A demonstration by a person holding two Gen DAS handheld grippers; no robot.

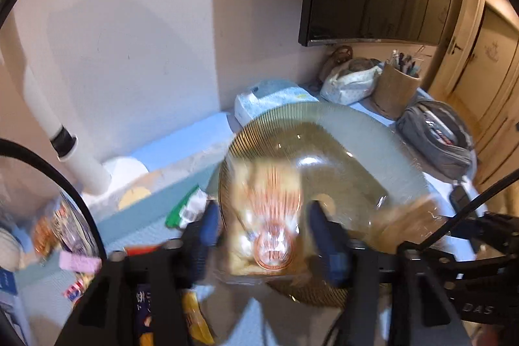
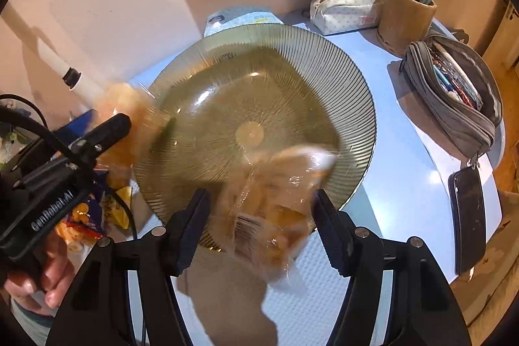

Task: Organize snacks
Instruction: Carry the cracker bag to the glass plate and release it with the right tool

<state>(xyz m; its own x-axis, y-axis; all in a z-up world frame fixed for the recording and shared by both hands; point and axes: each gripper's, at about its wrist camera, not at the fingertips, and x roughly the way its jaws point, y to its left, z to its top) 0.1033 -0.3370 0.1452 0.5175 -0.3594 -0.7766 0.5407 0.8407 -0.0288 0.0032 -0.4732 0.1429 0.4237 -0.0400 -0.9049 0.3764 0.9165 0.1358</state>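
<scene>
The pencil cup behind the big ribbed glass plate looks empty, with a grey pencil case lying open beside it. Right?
Not quite. The pencil cup is full of pens and pencils, as the right wrist view shows. It does stand behind the ribbed glass plate, with the grey pencil case open beside it.

One plate; two pencil cases

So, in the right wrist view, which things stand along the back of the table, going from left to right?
Tissue pack → white dotted pencil pouch → brown pen holder → open grey pencil case → black phone.
</scene>
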